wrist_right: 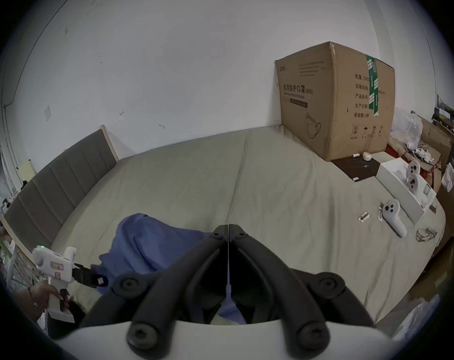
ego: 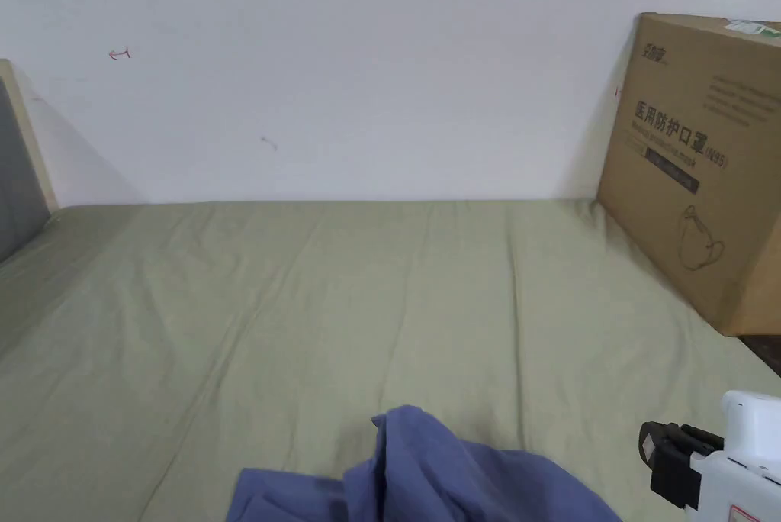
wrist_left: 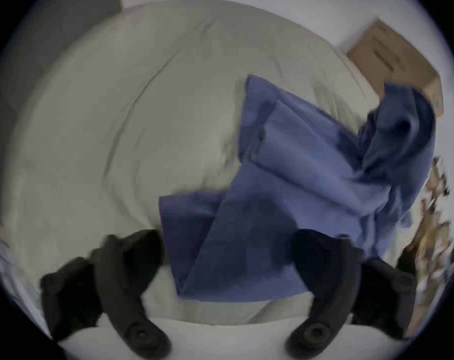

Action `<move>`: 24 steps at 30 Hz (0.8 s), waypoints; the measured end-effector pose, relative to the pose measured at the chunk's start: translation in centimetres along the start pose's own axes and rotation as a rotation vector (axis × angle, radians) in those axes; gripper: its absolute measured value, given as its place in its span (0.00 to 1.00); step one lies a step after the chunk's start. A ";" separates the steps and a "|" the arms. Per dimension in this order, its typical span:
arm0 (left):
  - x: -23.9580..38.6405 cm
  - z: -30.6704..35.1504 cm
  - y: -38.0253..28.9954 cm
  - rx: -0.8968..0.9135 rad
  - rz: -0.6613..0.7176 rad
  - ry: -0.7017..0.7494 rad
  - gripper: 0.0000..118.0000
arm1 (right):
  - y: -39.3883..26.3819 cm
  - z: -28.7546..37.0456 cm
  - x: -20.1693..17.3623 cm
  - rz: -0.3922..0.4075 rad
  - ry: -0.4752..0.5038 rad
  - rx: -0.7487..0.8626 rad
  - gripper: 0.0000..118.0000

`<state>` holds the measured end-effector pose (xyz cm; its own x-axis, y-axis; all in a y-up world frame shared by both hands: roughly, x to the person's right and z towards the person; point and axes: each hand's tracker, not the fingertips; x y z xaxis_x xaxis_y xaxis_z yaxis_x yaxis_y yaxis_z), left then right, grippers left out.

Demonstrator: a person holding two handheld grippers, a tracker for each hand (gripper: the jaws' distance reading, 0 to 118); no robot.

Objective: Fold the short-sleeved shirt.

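The left hand-held gripper (wrist_left: pixel 228 259), jaws apart, hovers just over the near corner of the crumpled shirt (wrist_left: pixel 293 183) on the bed (wrist_left: pixel 117 106); the shirt runs away rightward toward the right hand-held gripper (wrist_right: pixel 228 229), clamped on a thin fold of it.

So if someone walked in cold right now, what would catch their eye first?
Probably the blue shirt, crumpled and unfolded at the near edge of the green bed sheet. Next, the big cardboard box standing against the wall at the sheet's far right corner. The right hand-held gripper has its jaws pressed together on a thin blue edge of the shirt.
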<state>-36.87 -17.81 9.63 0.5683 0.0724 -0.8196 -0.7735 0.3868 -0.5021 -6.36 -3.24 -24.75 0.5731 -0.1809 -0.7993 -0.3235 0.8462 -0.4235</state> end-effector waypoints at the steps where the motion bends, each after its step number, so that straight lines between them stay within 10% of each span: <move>1: 0.4 0.5 -0.3 0.023 -0.047 0.037 0.12 | -0.1 -0.4 0.4 0.005 -0.007 -0.018 0.00; 6: -2.1 3.4 -0.7 0.070 0.104 -0.191 0.04 | -1.2 -3.3 3.8 -0.033 0.040 -0.218 0.02; 7: -2.2 5.0 -0.8 0.087 0.135 -0.214 0.04 | -1.4 -4.0 4.5 -0.064 0.043 -0.271 0.20; 8: -2.5 5.8 -0.9 0.115 0.138 -0.208 0.04 | -2.0 -5.1 5.4 -0.097 0.025 -0.339 0.68; 9: -2.8 6.7 -1.0 0.147 0.142 -0.196 0.04 | -2.4 -6.2 6.2 -0.124 0.003 -0.425 0.87; 12: -2.2 9.5 -1.7 0.195 0.182 -0.243 0.04 | -4.7 -9.3 8.3 -0.140 -0.046 -0.649 0.98; 19: -1.5 11.6 -1.2 0.231 0.162 -0.273 0.04 | -8.5 -12.9 8.9 0.066 -0.081 -0.816 0.79; 21: -1.2 11.9 -1.1 0.235 0.150 -0.275 0.04 | -8.2 -12.5 8.5 0.073 -0.043 -0.808 0.54; 23: -1.4 11.6 -0.7 0.236 0.148 -0.278 0.04 | -7.7 -11.9 8.2 0.099 -0.040 -0.769 0.03; 24: -1.3 11.7 -0.7 0.239 0.148 -0.280 0.04 | -7.3 -11.1 7.9 0.128 -0.056 -0.736 0.02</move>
<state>-33.76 -7.42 14.28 0.5359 0.3786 -0.7546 -0.7844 0.5539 -0.2792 -7.80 -16.40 -32.70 0.5284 -0.0616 -0.8468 -0.7991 0.3008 -0.5205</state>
